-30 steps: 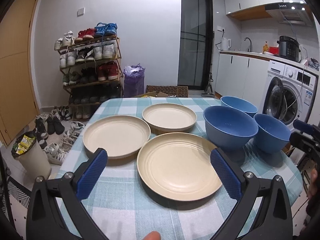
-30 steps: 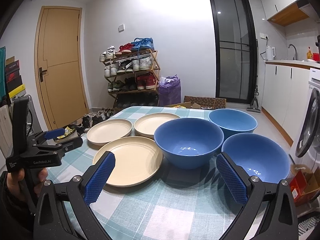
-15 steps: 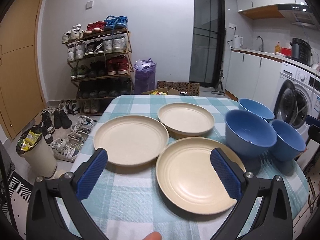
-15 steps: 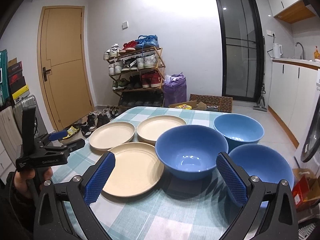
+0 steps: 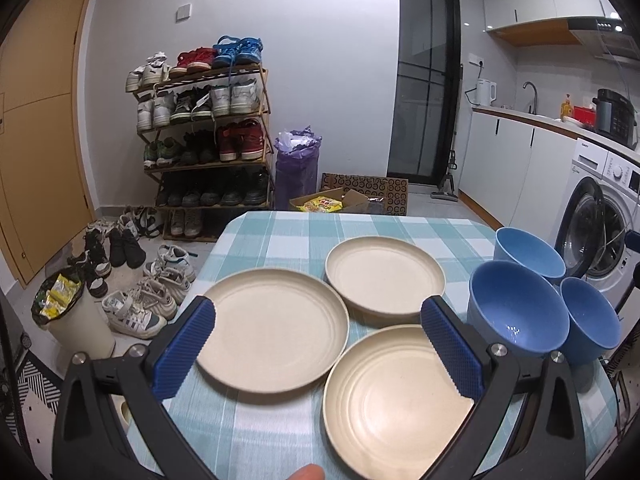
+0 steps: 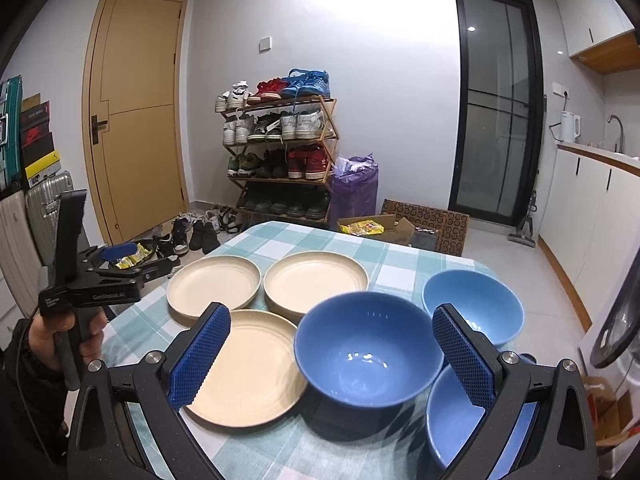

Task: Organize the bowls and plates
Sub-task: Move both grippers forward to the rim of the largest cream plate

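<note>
L hand-held gripper (image 5: 318,346) shifted left; both spread; plates (image 5: 272,334), bowls (image 6: 368,354) empty.

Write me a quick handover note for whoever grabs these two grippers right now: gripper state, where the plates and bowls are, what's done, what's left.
Left gripper: open, empty, hovering above the near-left of the checked tablecloth.
Right gripper: open, empty, above the near side of the table, in front of the bowls.
Three round beige plates lie singly on the cloth: left plate, far plate, near plate.
Three blue bowls stand upright at the right: middle bowl, far bowl, near bowl.
Done: nothing stacked or gripped.
Left: probably stack the plates together and nest the bowls.
</note>
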